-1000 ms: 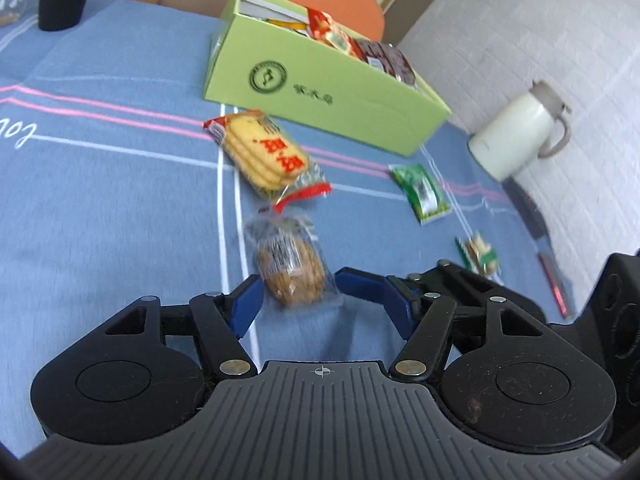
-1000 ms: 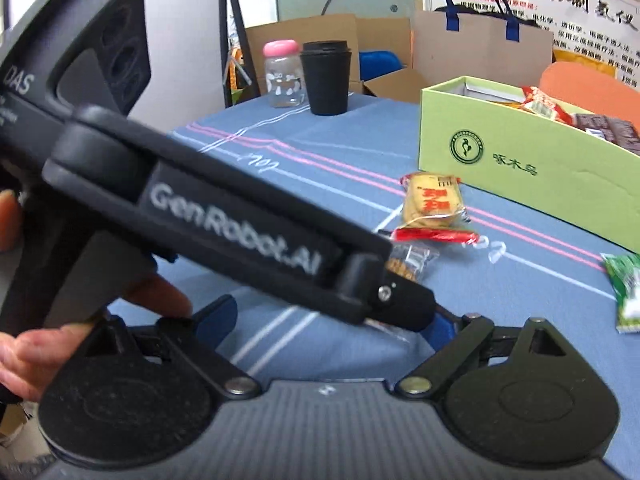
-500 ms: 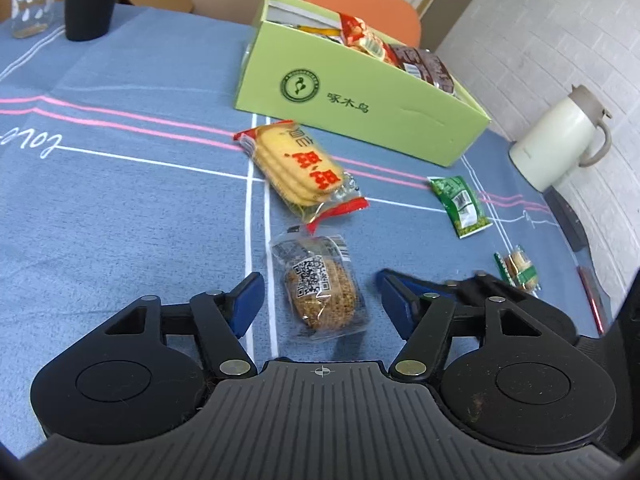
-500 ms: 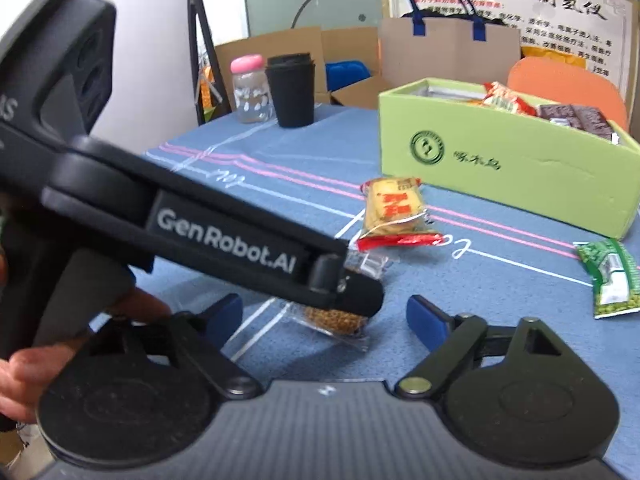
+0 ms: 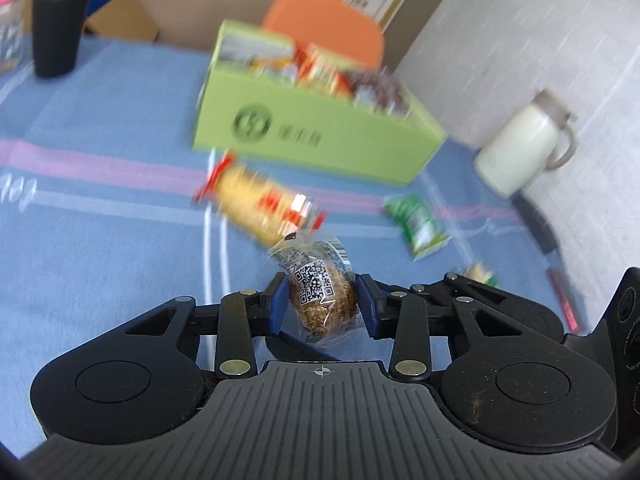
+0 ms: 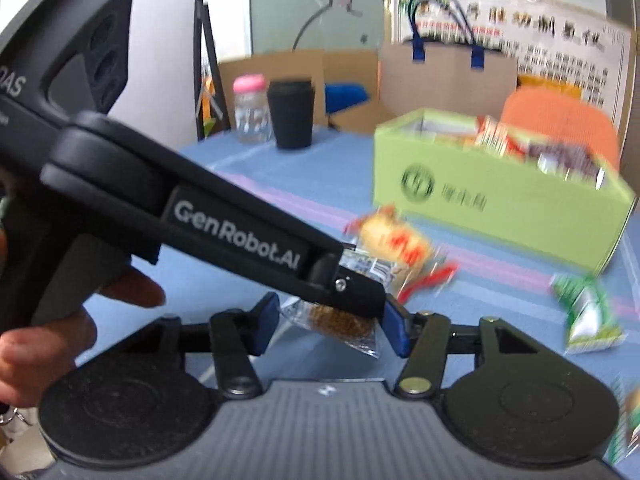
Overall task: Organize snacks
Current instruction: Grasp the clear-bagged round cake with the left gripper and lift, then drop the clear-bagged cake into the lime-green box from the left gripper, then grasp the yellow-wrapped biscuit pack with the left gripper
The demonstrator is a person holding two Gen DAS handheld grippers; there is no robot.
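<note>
While the left gripper [image 5: 322, 306] was closing, its blue pads pinched a clear-wrapped brown cookie [image 5: 320, 294] showing a QR code, lifted off the blue cloth [image 5: 100, 264]. The right gripper [image 6: 332, 330] was closing too, the same cookie [image 6: 340, 322] between its pads; contact there I couldn't tell. "GenRobot.AI" read along the left tool's arm, which crossed and blocked the right view. Behind lay one yellow cracker pack [image 5: 264, 208], one green packet [image 5: 418, 222], one green box [image 5: 320, 140] of snacks, its lettering blurred, one white jug [image 5: 520, 148], one black cup [image 5: 58, 28].
</note>
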